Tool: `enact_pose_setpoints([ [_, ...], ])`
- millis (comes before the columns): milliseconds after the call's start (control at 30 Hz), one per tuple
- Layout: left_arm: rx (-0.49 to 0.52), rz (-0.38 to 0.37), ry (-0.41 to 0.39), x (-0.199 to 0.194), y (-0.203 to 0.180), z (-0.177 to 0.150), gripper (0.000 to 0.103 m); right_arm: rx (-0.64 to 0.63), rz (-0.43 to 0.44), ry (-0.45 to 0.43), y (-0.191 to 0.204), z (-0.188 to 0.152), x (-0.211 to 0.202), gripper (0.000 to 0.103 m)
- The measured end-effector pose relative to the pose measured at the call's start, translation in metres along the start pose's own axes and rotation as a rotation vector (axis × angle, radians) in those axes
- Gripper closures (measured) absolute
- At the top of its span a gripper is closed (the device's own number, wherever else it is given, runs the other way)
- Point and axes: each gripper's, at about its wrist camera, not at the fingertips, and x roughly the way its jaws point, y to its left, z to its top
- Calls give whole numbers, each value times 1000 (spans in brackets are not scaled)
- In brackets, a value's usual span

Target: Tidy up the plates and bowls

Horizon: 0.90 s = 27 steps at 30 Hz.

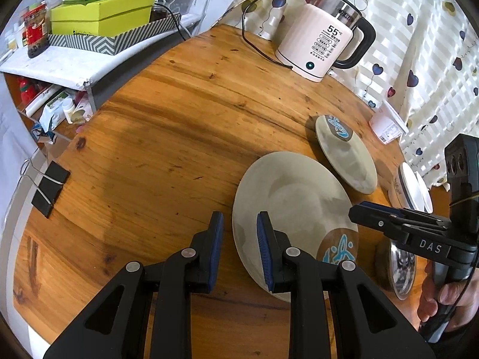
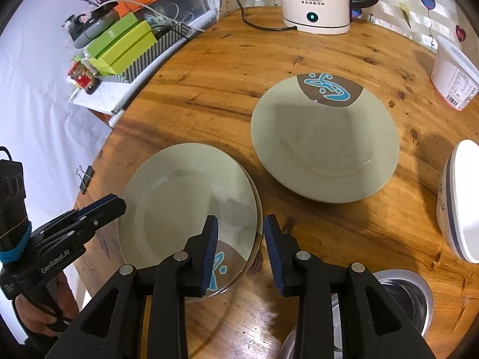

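Left wrist view: the left gripper (image 1: 239,251) hangs over the wooden surface (image 1: 167,137), jaws apart and empty, its right finger above the near plate (image 1: 287,203). A far plate (image 1: 347,155) lies just beyond, an electric kettle (image 1: 320,42) further back.

Right wrist view: the right gripper (image 2: 239,254) has its jaws apart, empty, straddling the near plate's (image 2: 185,197) edge. The far plate (image 2: 326,146) sits apart; a steel bowl (image 2: 401,293) and a white bowl (image 2: 461,197) lie right.
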Motion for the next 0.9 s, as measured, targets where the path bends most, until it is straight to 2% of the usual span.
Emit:
enact_pose_setpoints([
  [100, 18, -14, 6, 2, -5, -2, 79, -4, 6, 8, 0, -2, 3, 79],
  [233, 29, -7, 4, 2, -7, -2, 79, -1, 9, 4, -2, -3, 3, 81],
  [600, 30, -4, 1, 0, -8, -1, 79, 25, 28, 22, -7, -5, 4, 81],
  [900, 30, -7, -44, -16, -10, 7, 79, 33, 7, -48, -20, -4, -24, 81],
])
